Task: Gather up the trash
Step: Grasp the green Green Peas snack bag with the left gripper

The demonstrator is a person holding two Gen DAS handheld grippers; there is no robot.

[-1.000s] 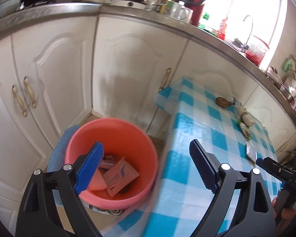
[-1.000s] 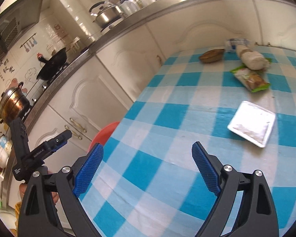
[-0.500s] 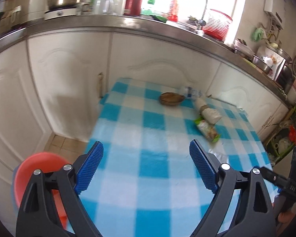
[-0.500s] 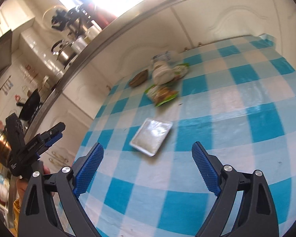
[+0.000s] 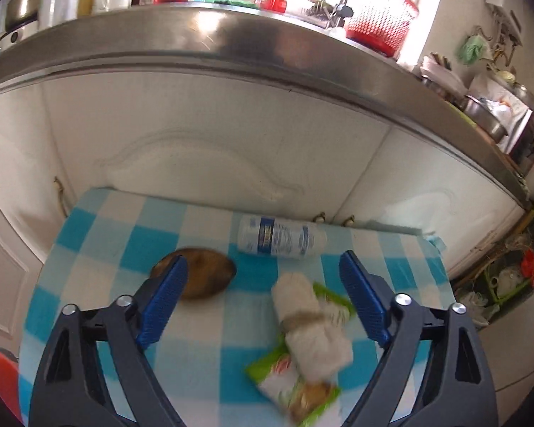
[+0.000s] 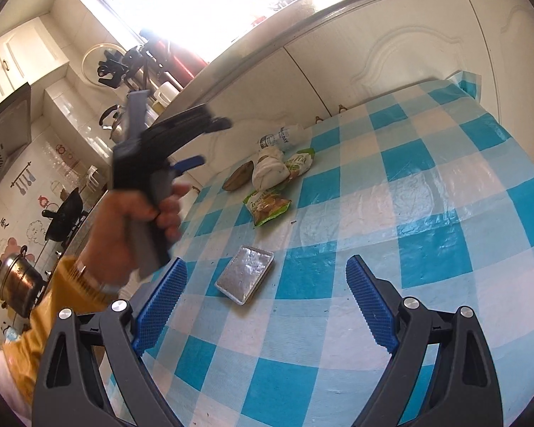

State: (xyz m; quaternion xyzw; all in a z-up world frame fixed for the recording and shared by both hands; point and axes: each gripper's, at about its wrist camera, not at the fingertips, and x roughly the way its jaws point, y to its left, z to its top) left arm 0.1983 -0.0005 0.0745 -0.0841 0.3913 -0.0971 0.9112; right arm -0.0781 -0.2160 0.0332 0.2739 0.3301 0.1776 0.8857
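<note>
The right gripper [image 6: 265,306] hangs over the checked tabletop [image 6: 427,220], its blue fingers [image 6: 368,306] spread with nothing between them. Just ahead of the left finger lies a foil tray [image 6: 245,275]. Farther ahead sit a green snack wrapper [image 6: 267,206] and a white bundle [image 6: 270,169] (a brown pod [image 6: 238,177] beside it), with a hand [image 6: 131,227] gripping the left gripper [image 6: 210,140] off to the left.

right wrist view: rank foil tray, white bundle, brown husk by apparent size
1. foil tray, though nearest the camera
2. white bundle
3. brown husk, smallest, partly behind the bundle

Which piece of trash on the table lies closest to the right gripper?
The flat silver foil tray. It lies alone just ahead of the right gripper, while the bottle, wrappers and brown piece sit clustered at the far edge.
</note>
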